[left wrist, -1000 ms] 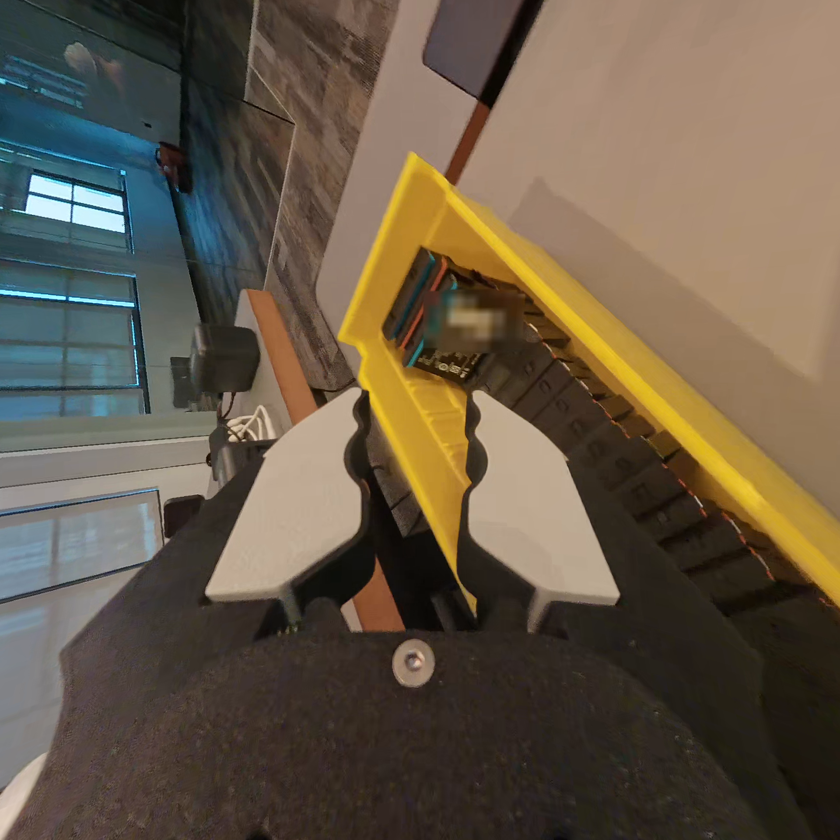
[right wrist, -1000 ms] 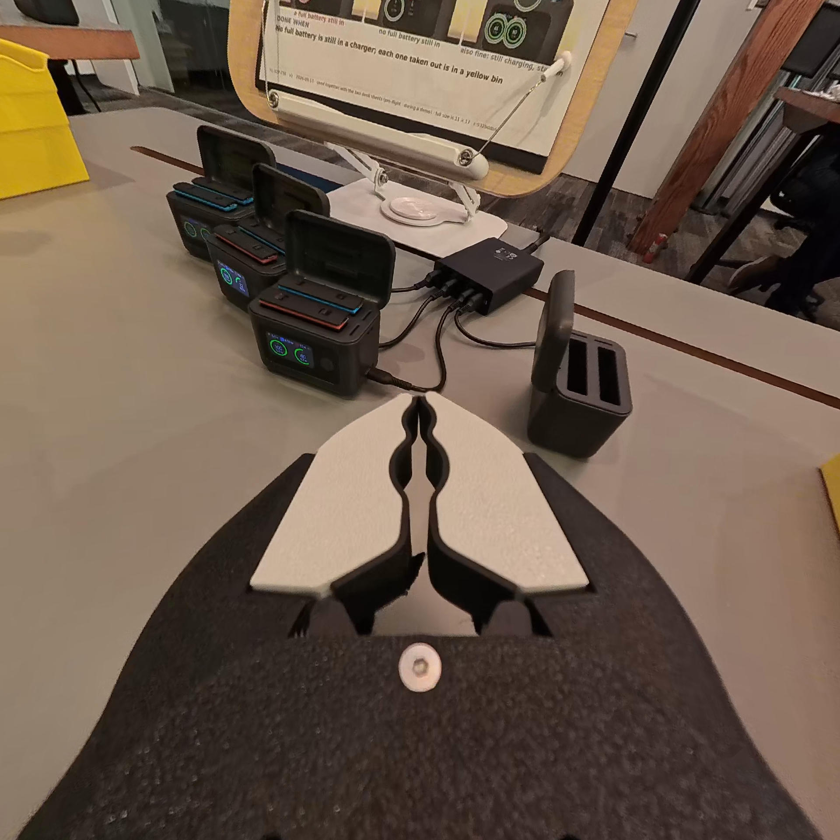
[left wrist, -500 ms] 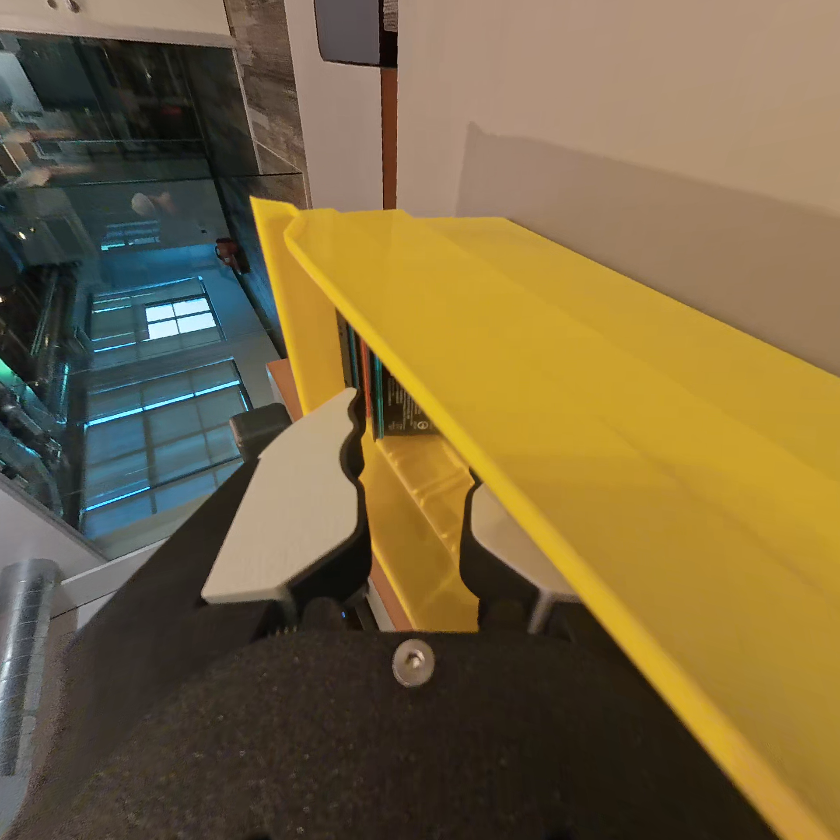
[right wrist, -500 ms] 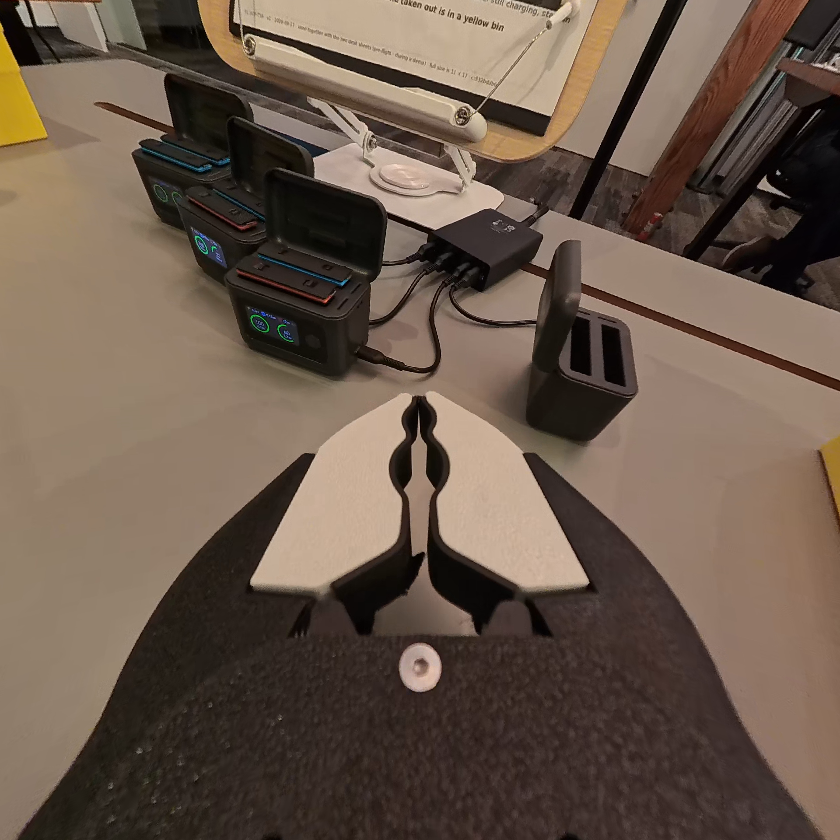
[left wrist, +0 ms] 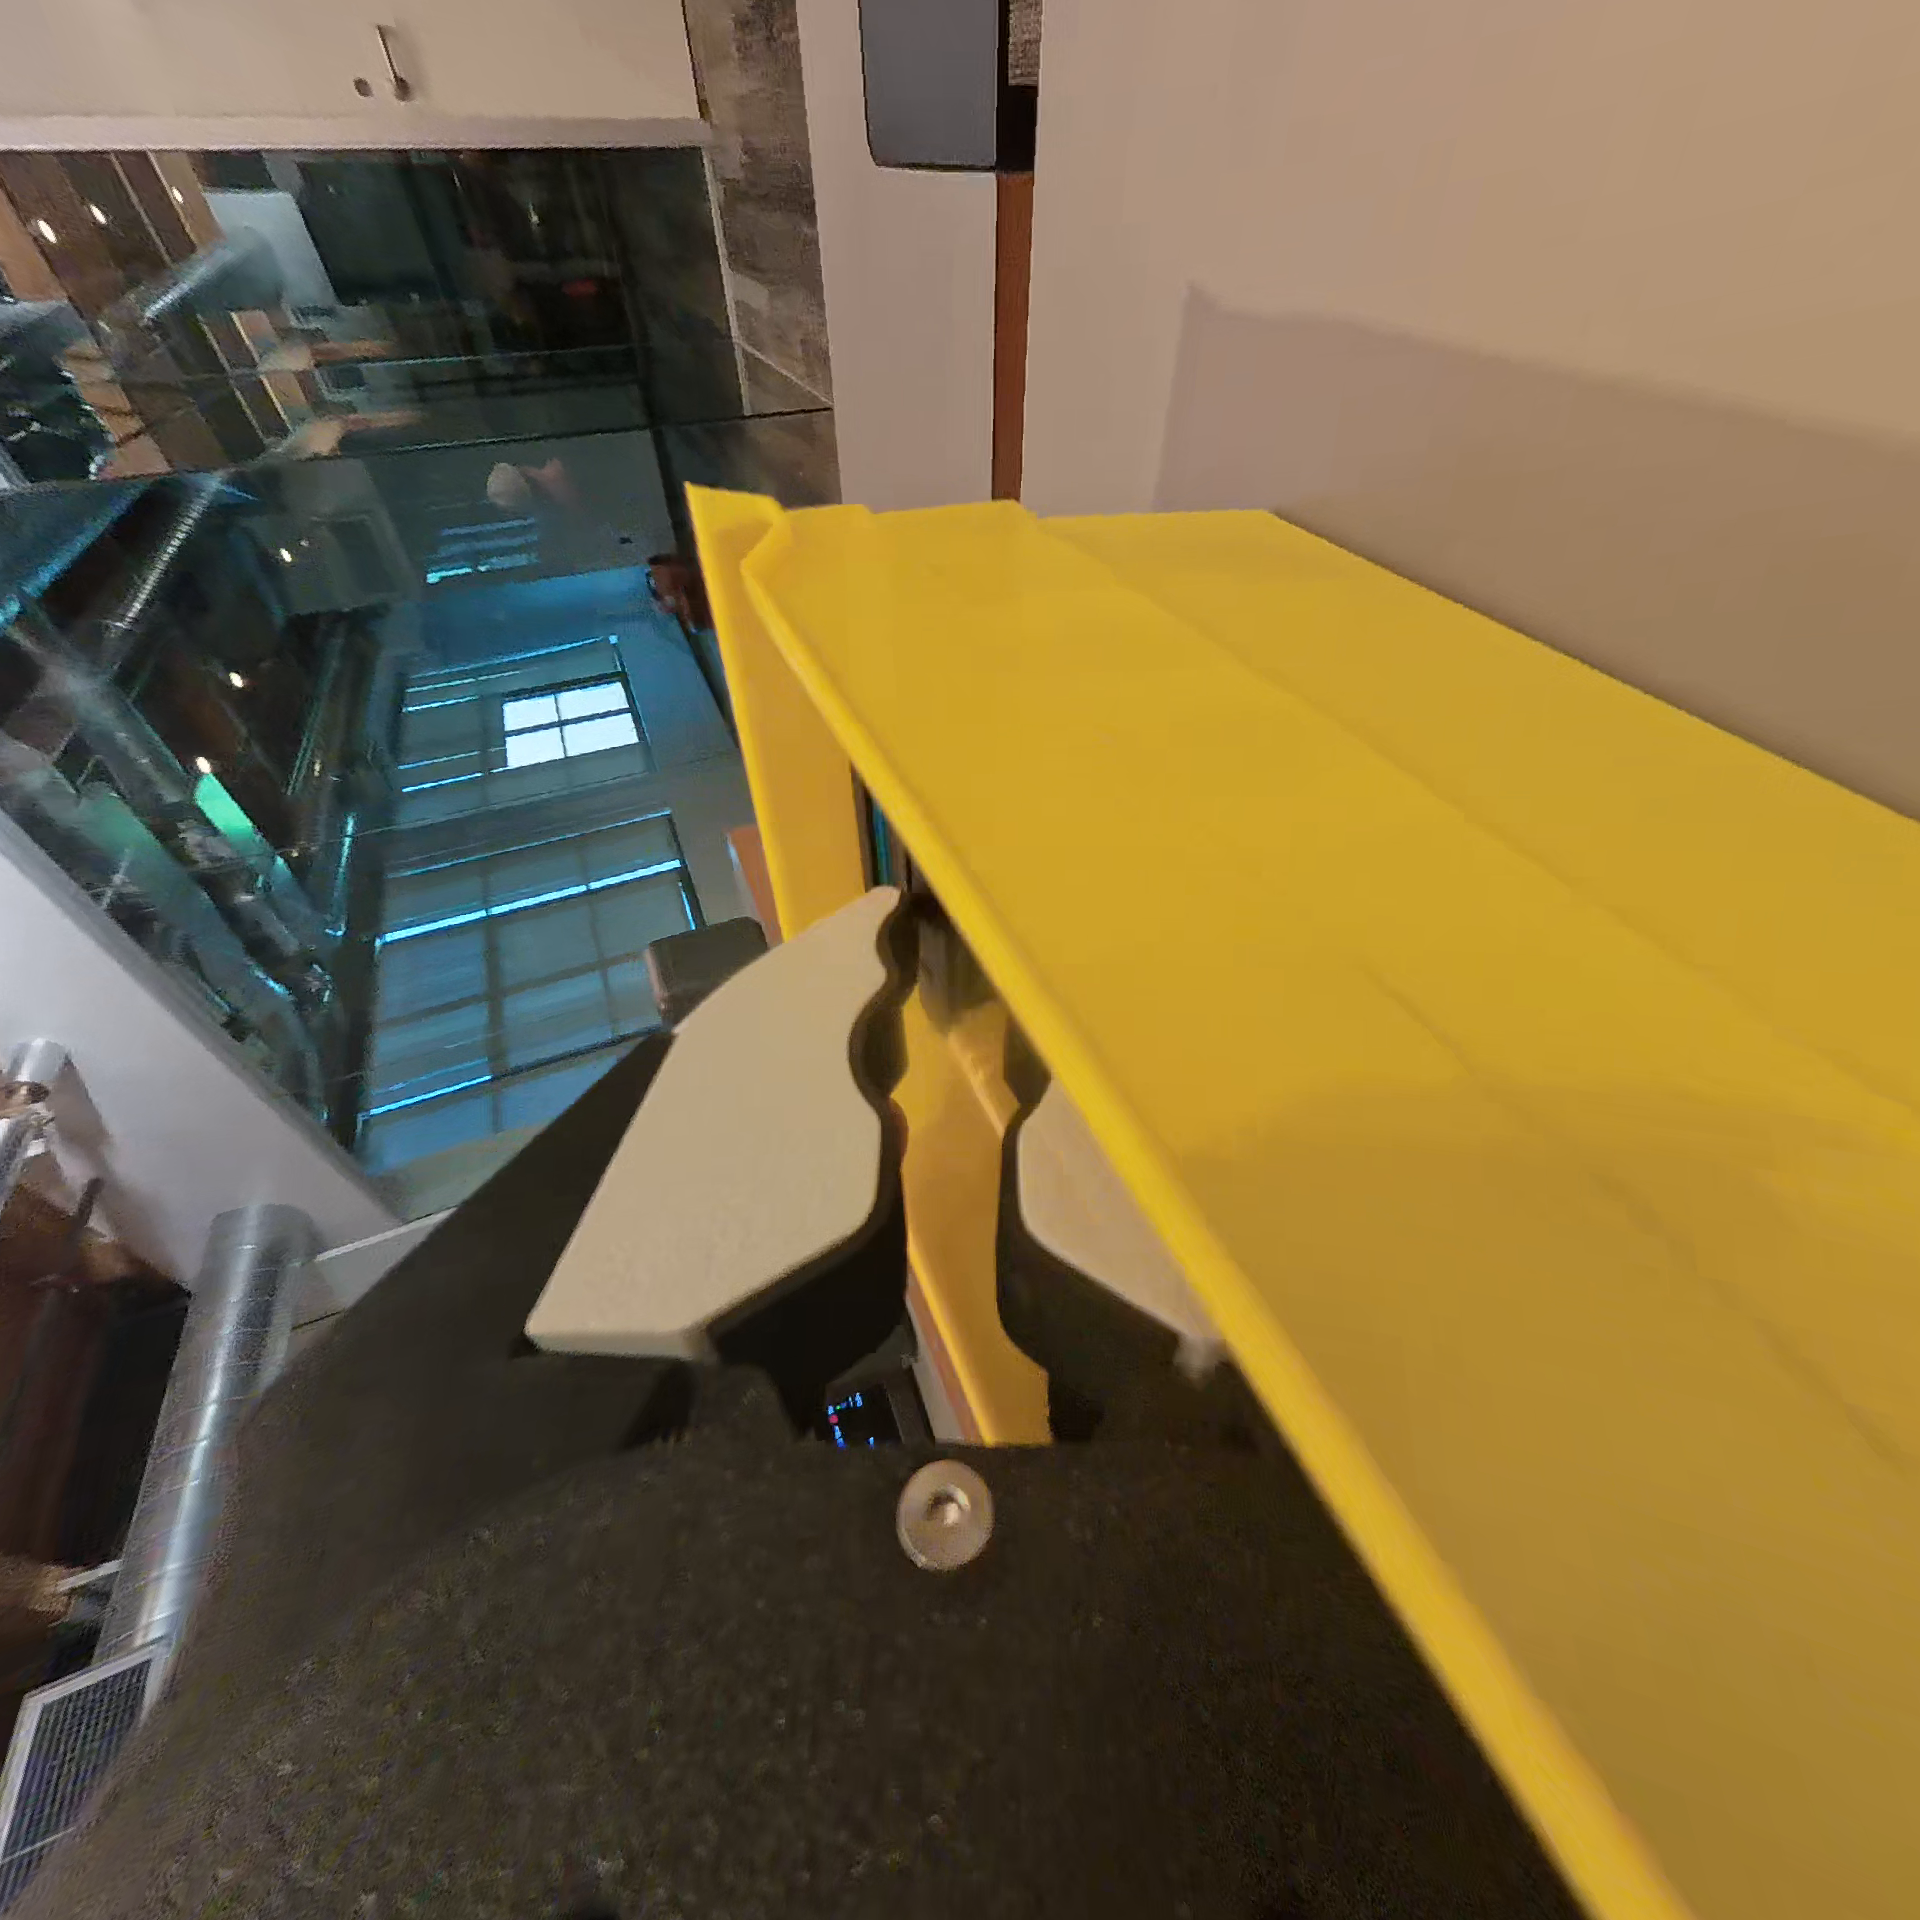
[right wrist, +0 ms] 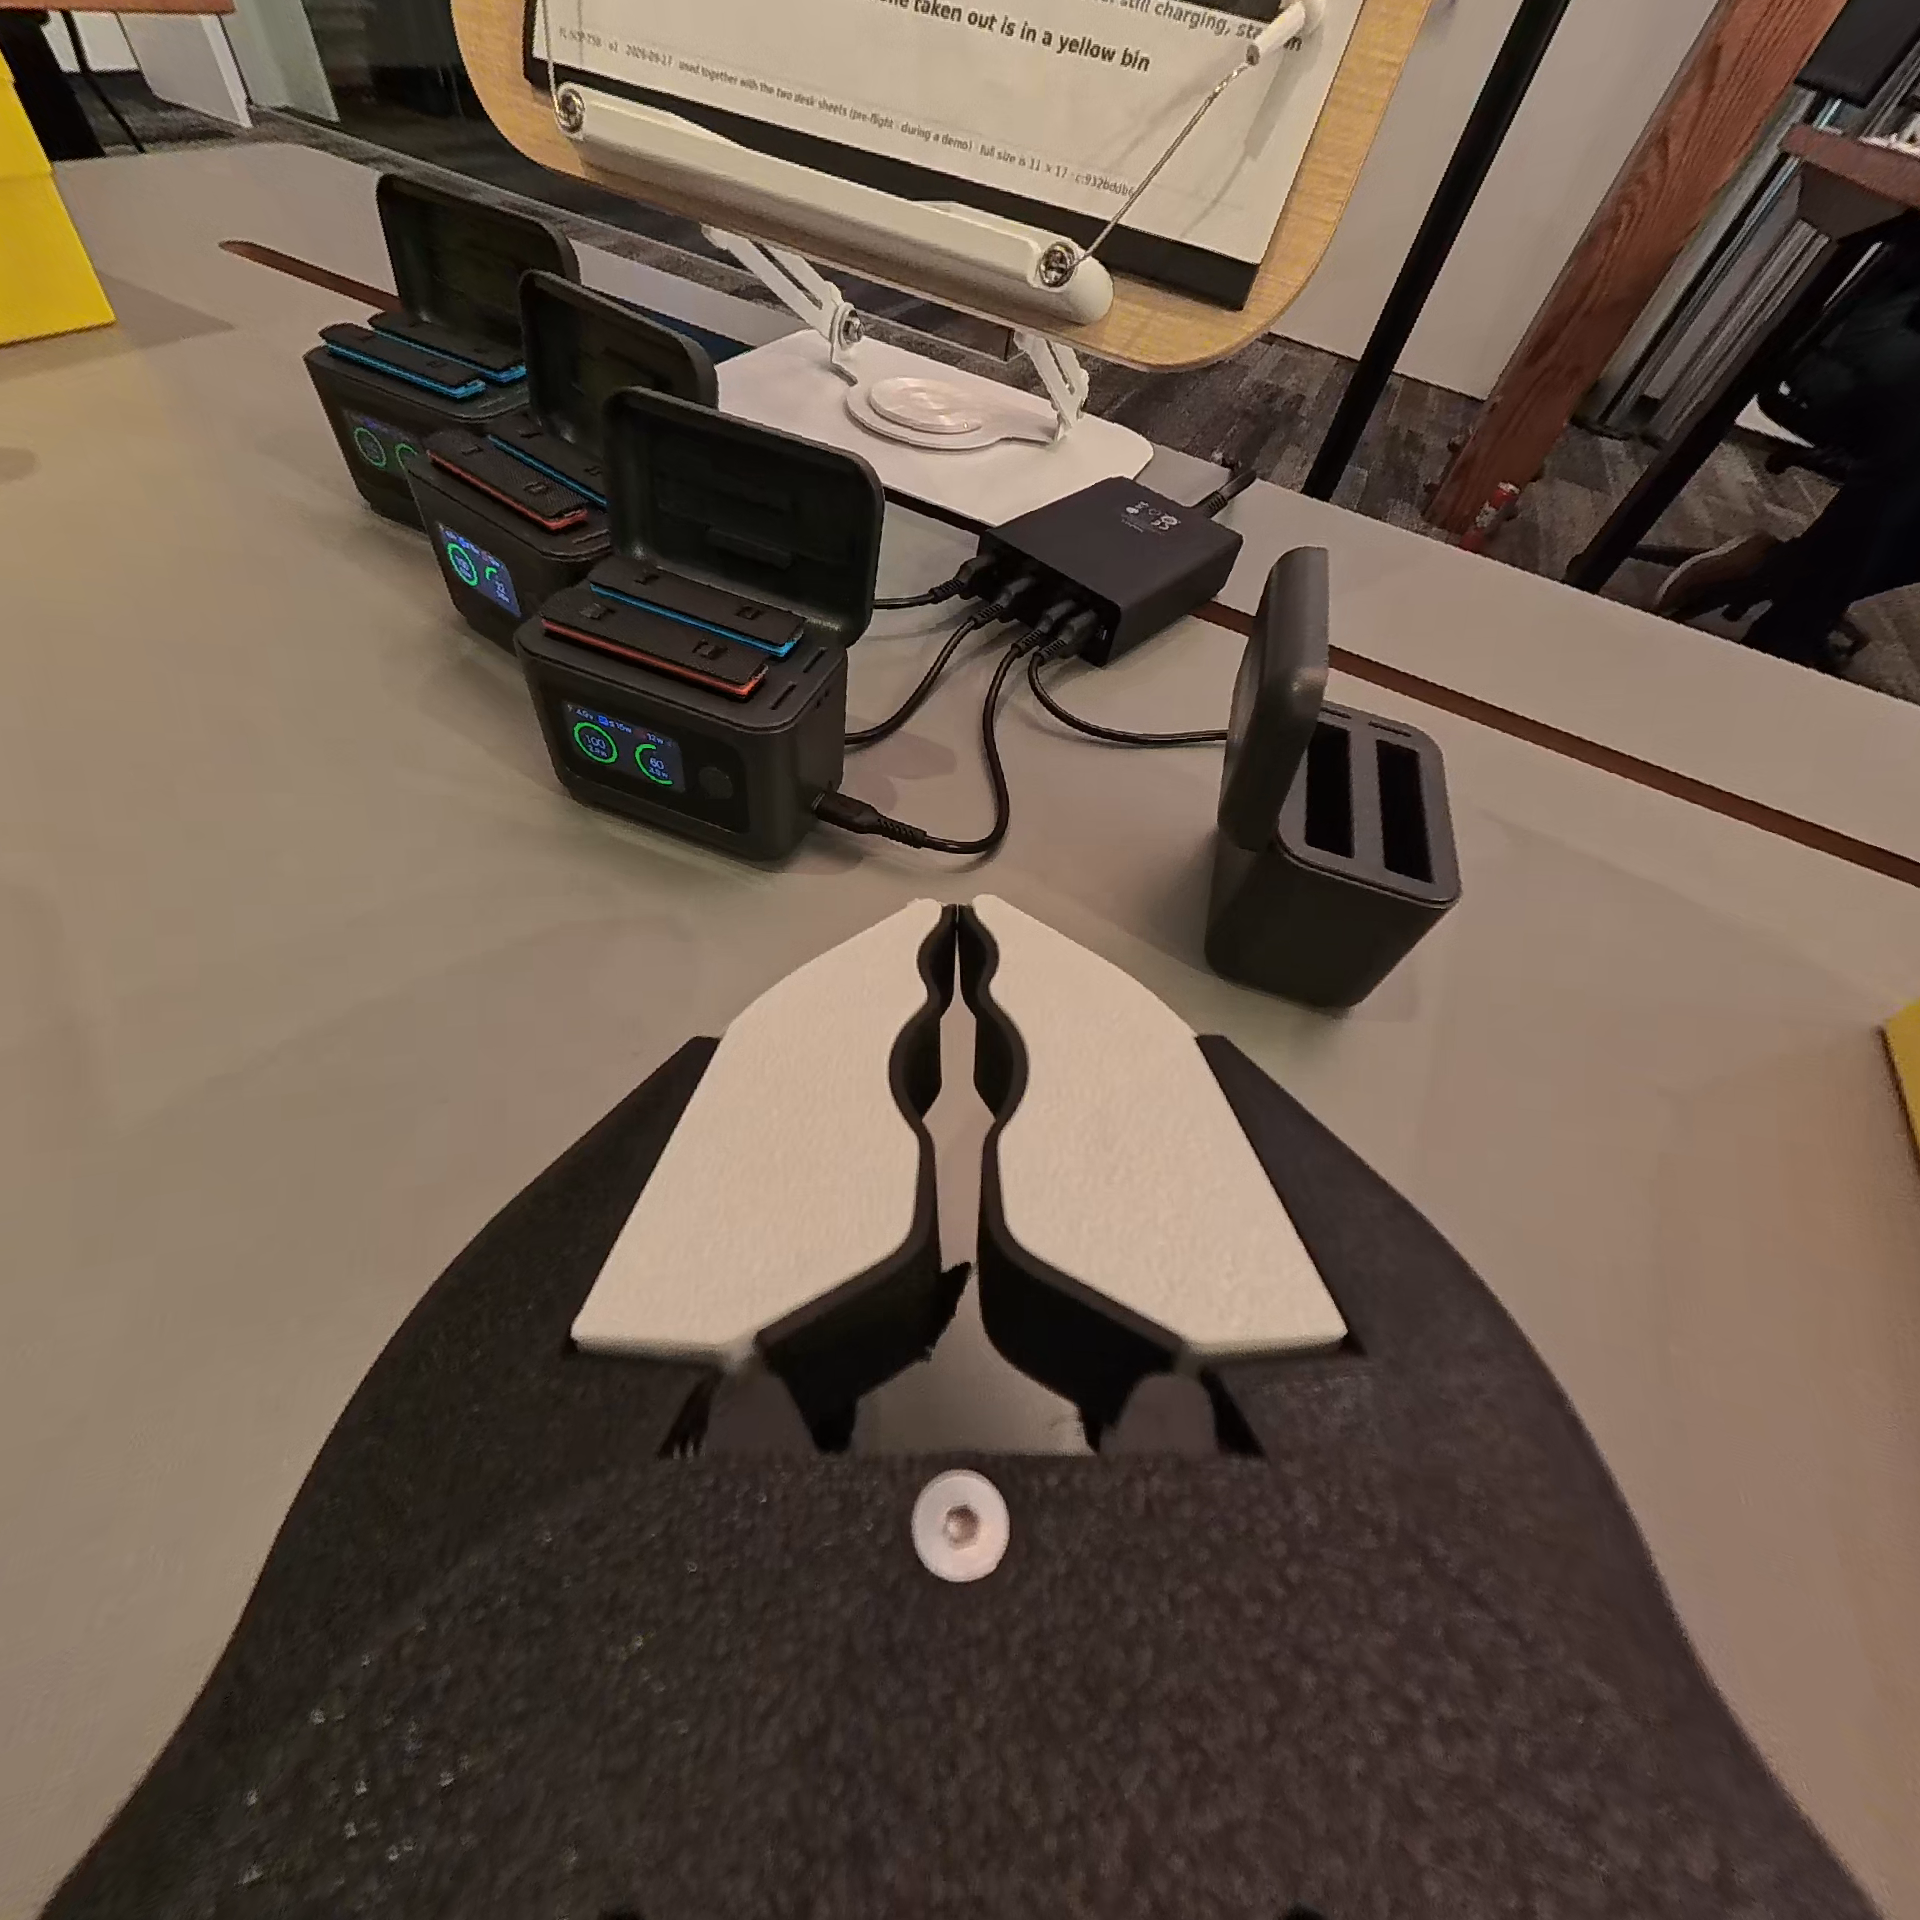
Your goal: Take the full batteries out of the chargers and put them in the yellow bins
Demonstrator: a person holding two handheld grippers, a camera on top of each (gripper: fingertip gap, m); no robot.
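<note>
In the left wrist view the yellow bin (left wrist: pixel 1351 935) fills the right side, seen from outside, and its contents are almost fully hidden. My left gripper (left wrist: pixel 948 997) straddles the bin's end wall with the jaws narrowed onto it; the right finger is partly hidden behind the bin's side. In the right wrist view my right gripper (right wrist: pixel 956 914) is shut and empty above the table. Ahead of it stand three open chargers (right wrist: pixel 675 727) with lit screens, each holding batteries (right wrist: pixel 675 634) with red and blue edges.
An empty open charger (right wrist: pixel 1340 883) stands to the right. A black power hub (right wrist: pixel 1112 561) with cables lies behind the chargers. A sign board on a white stand (right wrist: pixel 935 416) is at the back. Yellow bins show at the left edge (right wrist: pixel 42 260) and right edge (right wrist: pixel 1907 1081).
The left gripper's jaws have narrowed on the bin's end wall, and the view has swung from the bin's inside to its outer side. The right gripper has moved closer to the chargers.
</note>
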